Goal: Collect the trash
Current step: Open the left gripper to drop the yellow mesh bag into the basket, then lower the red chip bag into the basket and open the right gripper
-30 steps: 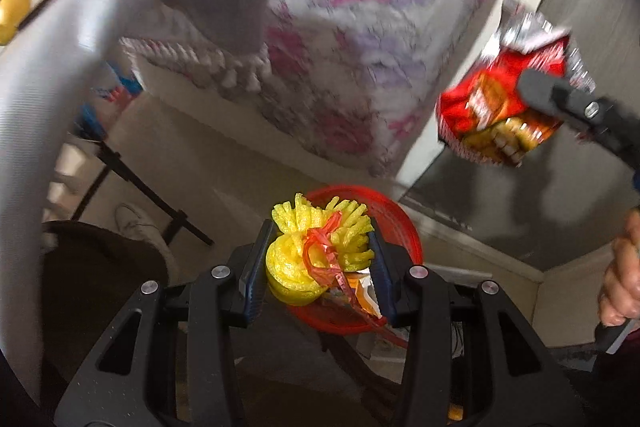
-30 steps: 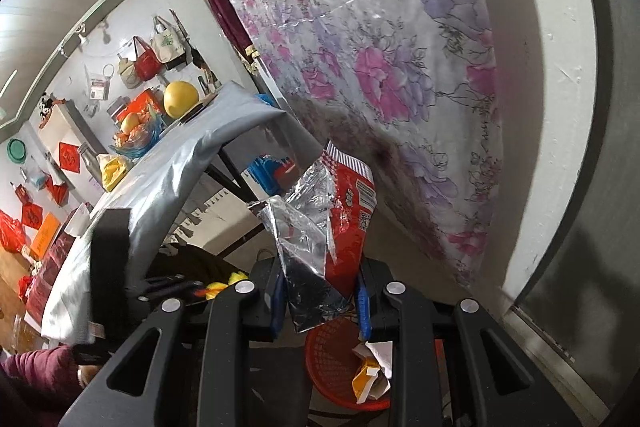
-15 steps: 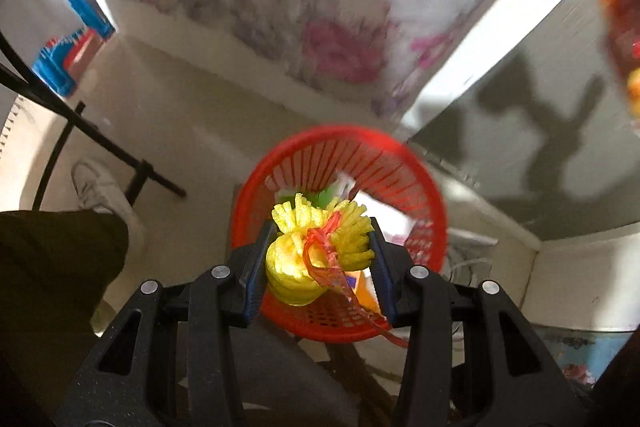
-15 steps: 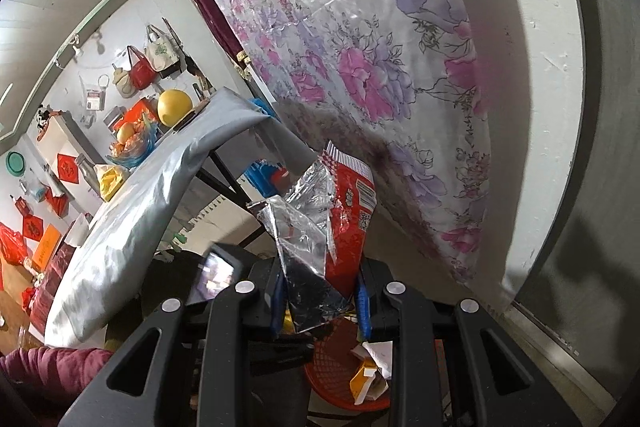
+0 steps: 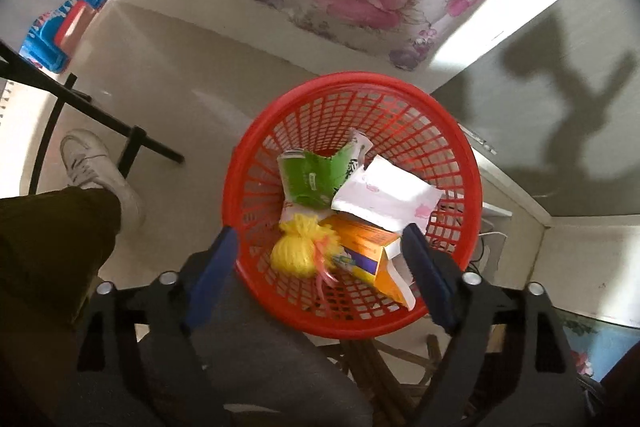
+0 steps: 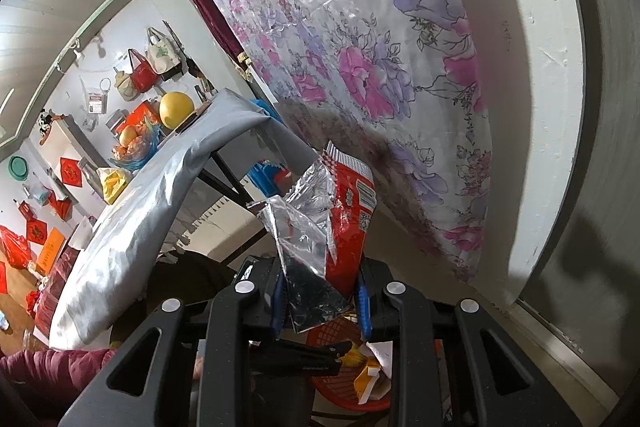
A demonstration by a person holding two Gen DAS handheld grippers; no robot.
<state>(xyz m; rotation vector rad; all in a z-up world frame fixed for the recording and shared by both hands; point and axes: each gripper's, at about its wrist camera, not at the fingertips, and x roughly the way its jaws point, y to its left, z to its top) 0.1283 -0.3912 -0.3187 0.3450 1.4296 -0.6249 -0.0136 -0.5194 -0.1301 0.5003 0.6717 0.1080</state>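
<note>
Now the left hand-held gripper (image 5: 320, 259) points steeply down over the red basket (image 5: 280, 131), jaws just opened wide.

Red basket (image 5: 448, 131): glossy plastic lattice. Yellow pompom (image 5: 298, 253): fuzzy yarn. Orange box (image 5: 372, 251) and white packet (image 5: 384, 199): smooth card or paper. Snack bag (image 6: 348, 211): crinkled shiny foil inside, glossy red print outside. Floral sheet (image 6: 360, 39): glossy plastic film. Tabletop (image 6: 132, 223) cover: grey, satiny sheen. Floor (image 5: 168, 75): smooth, faintly reflective.

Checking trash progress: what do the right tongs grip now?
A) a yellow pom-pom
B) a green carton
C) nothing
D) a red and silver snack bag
D: the right tongs pinch the red and silver snack bag, held above the red basket.
</note>
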